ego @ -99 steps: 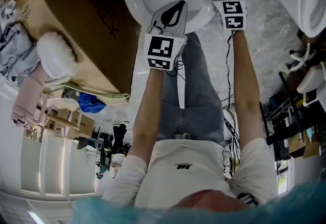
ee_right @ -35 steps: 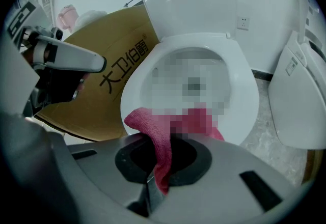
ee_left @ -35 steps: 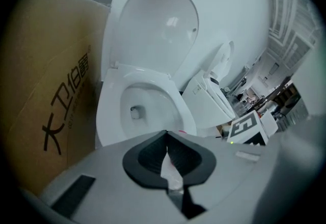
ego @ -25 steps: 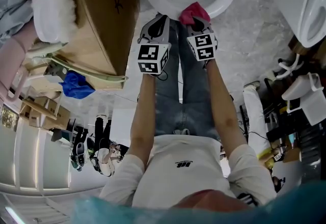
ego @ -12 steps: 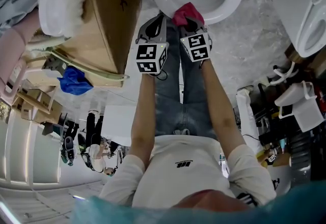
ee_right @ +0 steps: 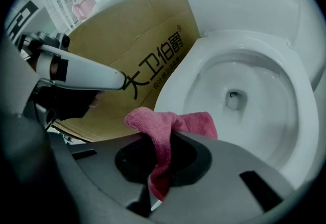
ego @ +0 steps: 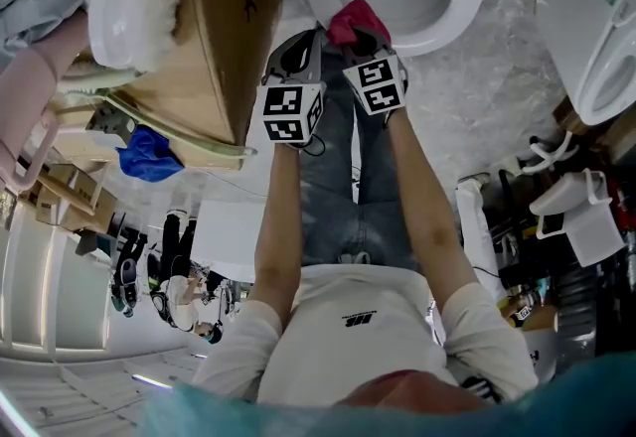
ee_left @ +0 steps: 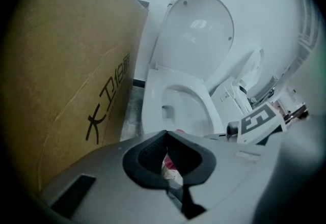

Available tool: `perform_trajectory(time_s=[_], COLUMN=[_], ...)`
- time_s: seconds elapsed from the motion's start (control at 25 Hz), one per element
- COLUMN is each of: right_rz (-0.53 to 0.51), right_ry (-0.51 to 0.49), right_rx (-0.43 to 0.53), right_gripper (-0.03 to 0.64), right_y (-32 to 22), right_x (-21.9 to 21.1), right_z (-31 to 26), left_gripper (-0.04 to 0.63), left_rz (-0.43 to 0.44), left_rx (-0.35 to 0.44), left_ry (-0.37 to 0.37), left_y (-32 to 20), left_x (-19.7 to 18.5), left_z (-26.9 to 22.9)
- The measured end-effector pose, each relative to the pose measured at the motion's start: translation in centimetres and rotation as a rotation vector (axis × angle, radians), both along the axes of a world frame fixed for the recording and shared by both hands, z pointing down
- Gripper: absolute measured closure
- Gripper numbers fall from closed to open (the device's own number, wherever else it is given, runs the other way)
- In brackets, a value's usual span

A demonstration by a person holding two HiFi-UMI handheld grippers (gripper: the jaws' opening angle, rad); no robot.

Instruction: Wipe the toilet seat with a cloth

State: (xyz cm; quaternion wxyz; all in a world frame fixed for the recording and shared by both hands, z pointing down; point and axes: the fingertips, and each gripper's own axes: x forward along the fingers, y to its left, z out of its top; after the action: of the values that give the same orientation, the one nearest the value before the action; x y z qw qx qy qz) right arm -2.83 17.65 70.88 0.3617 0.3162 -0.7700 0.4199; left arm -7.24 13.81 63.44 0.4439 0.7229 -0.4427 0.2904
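A white toilet seat [ego: 469, 16] rings the open bowl [ee_right: 239, 96]; its lid [ee_left: 196, 39] stands raised. My right gripper [ego: 358, 40] is shut on a pink cloth [ego: 354, 22], which rests at the seat's front rim on the left side. In the right gripper view the pink cloth [ee_right: 170, 125] drapes over and hangs down between the jaws of my right gripper [ee_right: 162, 141]. My left gripper [ego: 309, 38] hovers just left of it, beside the seat's front edge. In the left gripper view my left gripper [ee_left: 166, 133] has its tips together and holds nothing, with the seat [ee_left: 152, 116] ahead.
A large cardboard box [ego: 214, 28] stands tight against the toilet's left side, also as the box [ee_right: 142, 55] in the right gripper view. A white fluffy brush [ego: 129, 3] lies on it. Another white toilet [ego: 596, 28] stands at the right. The person's legs are below the grippers.
The right gripper has carried the cloth from the seat's far right side round to its front rim, then slightly left. The left gripper stays close beside it, still shut.
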Motion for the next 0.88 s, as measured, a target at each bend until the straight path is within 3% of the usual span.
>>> perform_trajectory(time_s=[0.88], right_rz=[0.022], right_ry=[-0.001], right_rx=[0.041], right_gripper=[0.601], right_y=[-8.5], right_x=[-2.5], right_z=[0.1], left_gripper=[0.584], left_rz=[-0.023], left_rx=[-0.014], left_ry=[0.022], left_y=[-3.6], left_x=[-1.6], left_z=[-0.1])
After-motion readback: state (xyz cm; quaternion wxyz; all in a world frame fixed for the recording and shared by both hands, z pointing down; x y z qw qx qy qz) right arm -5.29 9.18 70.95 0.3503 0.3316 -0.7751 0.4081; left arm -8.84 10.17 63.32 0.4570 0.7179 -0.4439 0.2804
